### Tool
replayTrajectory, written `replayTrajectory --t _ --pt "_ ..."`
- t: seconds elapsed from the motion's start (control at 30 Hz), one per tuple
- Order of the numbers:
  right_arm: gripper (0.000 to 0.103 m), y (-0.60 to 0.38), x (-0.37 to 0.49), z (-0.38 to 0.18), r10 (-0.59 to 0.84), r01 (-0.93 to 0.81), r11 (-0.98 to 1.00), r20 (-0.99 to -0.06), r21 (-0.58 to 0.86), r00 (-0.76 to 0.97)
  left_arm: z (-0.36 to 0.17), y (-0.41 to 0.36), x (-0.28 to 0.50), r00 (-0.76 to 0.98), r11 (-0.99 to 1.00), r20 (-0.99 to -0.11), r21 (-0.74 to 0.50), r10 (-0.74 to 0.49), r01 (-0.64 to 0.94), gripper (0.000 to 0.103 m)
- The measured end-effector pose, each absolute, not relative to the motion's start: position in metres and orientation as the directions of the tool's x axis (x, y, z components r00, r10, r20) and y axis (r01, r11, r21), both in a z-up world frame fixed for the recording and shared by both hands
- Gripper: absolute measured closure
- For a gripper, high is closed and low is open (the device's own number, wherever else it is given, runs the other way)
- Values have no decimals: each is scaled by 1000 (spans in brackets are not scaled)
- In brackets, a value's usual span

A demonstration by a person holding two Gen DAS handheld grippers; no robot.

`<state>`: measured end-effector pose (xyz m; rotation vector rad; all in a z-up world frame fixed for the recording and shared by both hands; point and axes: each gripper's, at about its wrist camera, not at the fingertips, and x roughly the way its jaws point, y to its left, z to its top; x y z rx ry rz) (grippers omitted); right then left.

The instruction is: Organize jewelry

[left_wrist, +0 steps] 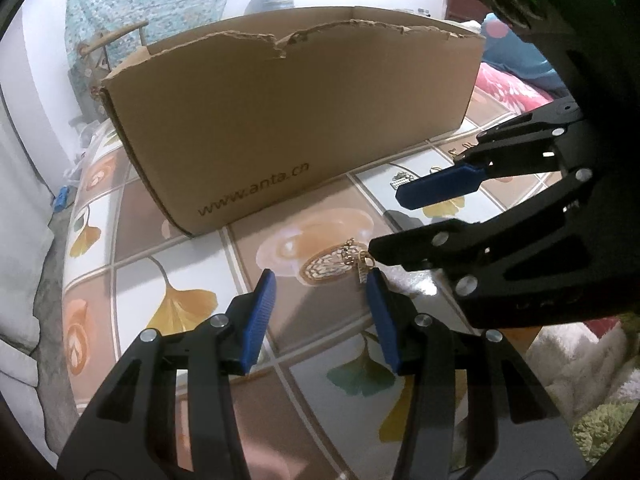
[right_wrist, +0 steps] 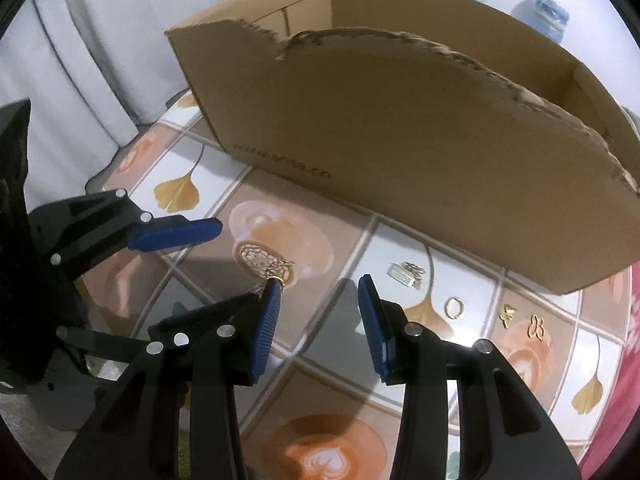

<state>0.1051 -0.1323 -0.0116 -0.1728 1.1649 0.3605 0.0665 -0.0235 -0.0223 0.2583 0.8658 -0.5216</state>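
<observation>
Tiled tabletop (right_wrist: 320,216) before box (right_wrist: 400,152); filigree earring (right_wrist: 262,258) near box: light, delicate, best pinched at hook. Left gripper (left_wrist: 322,286), right gripper (right_wrist: 318,288): both half-open, empty.

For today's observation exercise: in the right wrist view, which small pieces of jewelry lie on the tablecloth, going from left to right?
Round gold filigree pendant → silver piece → gold ring → small gold butterfly charm → gold outline charm.
</observation>
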Motion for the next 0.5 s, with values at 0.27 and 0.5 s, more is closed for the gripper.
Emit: replayTrajectory --t 0.27,0.5 --pt "63 -130 114 -14 189 -378 924 -924 53 332 -23 -16 70 534 852 -778 -4 -332 524 58" --pt "63 -123 119 -19 164 -369 929 -935 39 316 -24 -17 73 539 855 -776 0 -327 518 57"
